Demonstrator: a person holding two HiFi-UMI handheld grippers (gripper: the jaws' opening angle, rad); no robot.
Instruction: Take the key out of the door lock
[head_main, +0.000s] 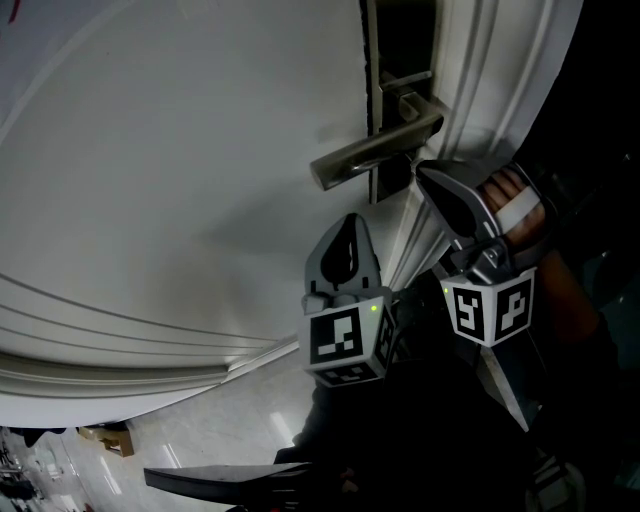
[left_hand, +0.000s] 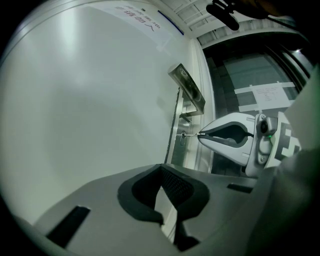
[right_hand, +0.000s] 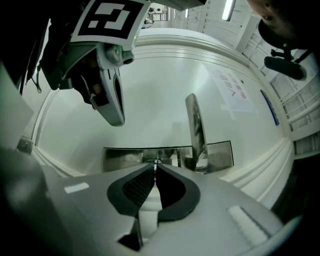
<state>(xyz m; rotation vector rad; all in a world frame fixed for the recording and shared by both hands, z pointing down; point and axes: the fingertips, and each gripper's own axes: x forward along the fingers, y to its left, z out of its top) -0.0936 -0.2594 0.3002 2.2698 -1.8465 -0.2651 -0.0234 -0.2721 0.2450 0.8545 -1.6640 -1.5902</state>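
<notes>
There is 1 white door (head_main: 150, 160), 1 metal lever handle (head_main: 375, 152) on it, 1 long metal lock plate (right_hand: 120, 159) behind the handle, 1 key (left_hand: 192, 134) and 2 tools. 1 printed paper notice (right_hand: 234, 90) is stuck to the door face.

The right tool (right_hand: 155, 166) sits at the lower centre of the right gripper view. Its 2 jaws are pressed together at the tips, with the thin metal key pinched between them right against the plate. In the left gripper view this tool reaches in from the right of the frame, level and pointing at the door edge. The key runs as a short bar from its tip to the lock (left_hand: 182, 134), just below the handle. In the head view a hand (head_main: 512, 198) wraps the tool's grip at the right of the frame, under the handle.

The left tool (left_hand: 161, 169) has its 2 jaws closed tip to tip, with nothing between them. In the head view it stands at the centre of the frame, pointing up toward the handle. It is near the door and below the lock, apart from the key.
</notes>
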